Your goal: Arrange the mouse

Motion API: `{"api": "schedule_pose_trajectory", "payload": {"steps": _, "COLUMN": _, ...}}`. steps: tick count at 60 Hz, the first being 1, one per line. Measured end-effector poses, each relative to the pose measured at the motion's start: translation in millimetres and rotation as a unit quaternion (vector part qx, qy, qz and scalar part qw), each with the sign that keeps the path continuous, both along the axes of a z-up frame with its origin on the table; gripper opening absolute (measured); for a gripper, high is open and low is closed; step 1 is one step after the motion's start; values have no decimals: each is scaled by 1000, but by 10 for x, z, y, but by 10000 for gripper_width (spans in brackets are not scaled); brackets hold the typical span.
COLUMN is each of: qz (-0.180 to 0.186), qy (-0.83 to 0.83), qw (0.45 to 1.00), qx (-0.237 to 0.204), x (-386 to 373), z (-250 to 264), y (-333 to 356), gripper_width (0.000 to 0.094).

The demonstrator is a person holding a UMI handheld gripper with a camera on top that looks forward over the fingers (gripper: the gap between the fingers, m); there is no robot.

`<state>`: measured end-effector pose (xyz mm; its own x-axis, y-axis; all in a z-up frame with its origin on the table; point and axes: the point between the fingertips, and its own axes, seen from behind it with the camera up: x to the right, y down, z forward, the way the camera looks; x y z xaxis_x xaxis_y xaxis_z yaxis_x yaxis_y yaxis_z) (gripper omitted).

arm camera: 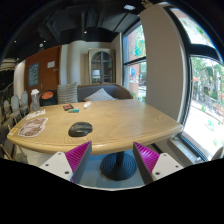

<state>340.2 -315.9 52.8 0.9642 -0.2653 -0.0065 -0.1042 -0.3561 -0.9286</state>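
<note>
A dark mouse (72,104) lies on the pale wooden table (130,125), towards its far left part. A dark round mouse pad (80,129) lies nearer, close to the table's front edge, just beyond my left finger. My gripper (112,158) is open and empty, held low in front of the table's edge, with its magenta pads (77,155) wide apart. Nothing stands between the fingers; the table's dark round pedestal base (117,165) shows through the gap.
A magazine or printed papers (30,126) lie at the table's left end, with a bottle (35,99) behind. A grey sofa (95,93) stands beyond the table. Large windows (205,90) and a white pillar (160,60) are at the right.
</note>
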Motion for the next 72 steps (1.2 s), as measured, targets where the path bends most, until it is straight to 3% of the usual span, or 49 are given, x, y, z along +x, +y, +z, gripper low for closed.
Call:
{"api": "schedule_pose_trajectory", "payload": {"steps": 17, "qz": 25, "qy": -22, "qw": 998, "qx": -44, "x": -81, "z": -24, "y": 199, "gripper_width": 854}}
{"api": "schedule_pose_trajectory", "payload": {"steps": 29, "qz": 103, "qy": -13, "qw": 993, "qx": -49, "x": -578, "z": -228, "y": 620, "gripper_width": 860}}
{"api": "schedule_pose_trajectory", "payload": {"steps": 44, "qz": 150, "qy": 39, "qw": 986, "qx": -66, "x": -1197, "z": -487, "y": 1517, "gripper_width": 862}}
{"api": "schedule_pose_trajectory", "payload": {"steps": 67, "qz": 127, "qy": 21, "qw": 985, "qx": -116, "x": -1371, "z": -616, "y": 2541, "gripper_width": 838}}
{"api": "schedule_pose_trajectory", "payload": {"steps": 70, "qz": 120, "qy": 4, "qw": 985, "qx": -126, "x": -1390, "z": -642, "y": 2616, "gripper_width": 777}}
{"api": "schedule_pose_trajectory", "payload": {"steps": 72, "qz": 113, "qy": -8, "qw": 985, "qx": -130, "x": -1399, "z": -654, "y": 2663, "gripper_width": 654}}
